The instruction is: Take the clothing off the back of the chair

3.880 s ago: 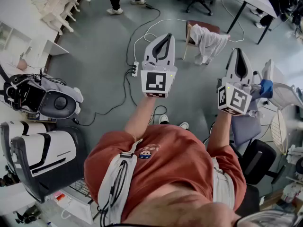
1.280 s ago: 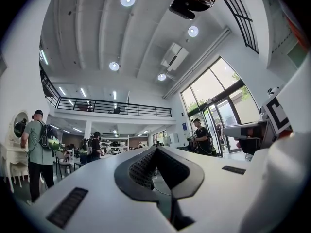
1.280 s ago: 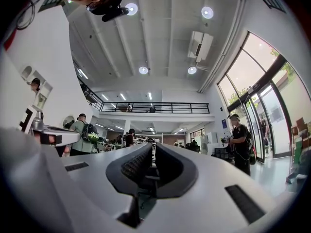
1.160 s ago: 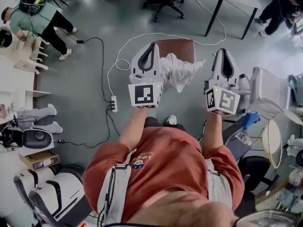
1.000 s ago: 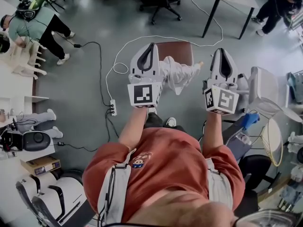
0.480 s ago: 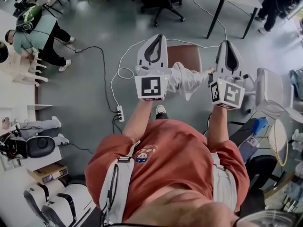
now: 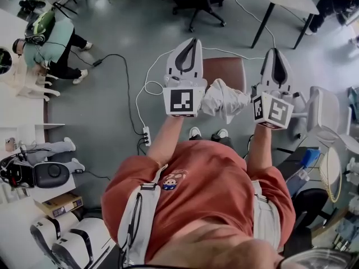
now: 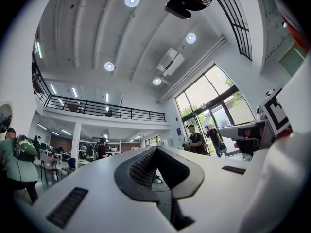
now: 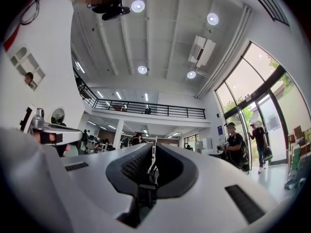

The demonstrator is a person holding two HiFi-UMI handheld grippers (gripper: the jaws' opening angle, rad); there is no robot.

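Grey floor (image 7: 95, 122), seen steeply from above. The operator stands with both arms out over a chair (image 7: 225, 70) that has a brown seat.

Clothing (image 7: 224, 98): a pale garment, bunched and draped over the chair's back on the operator's side. From above it lies between the two grippers' marker cubes. Its left edge sits right against the left cube in the picture, but real contact cannot be told.

Left gripper (image 7: 190, 40): jaws closed, tips meeting. The left gripper view shows only ceiling lights, a balcony rail and tall windows beyond the tips. There is nothing between the pads and no cloth in the grip.

Right gripper (image 7: 276, 51): jaws fully together, with only a hairline seam between the pads in the right gripper view. Nothing is held. The tips point out past the chair, not at the garment.

Smaller items: a white cable (image 7: 147, 87) looped on the floor left of the chair, and a power strip (image 7: 147, 135) nearer the operator.
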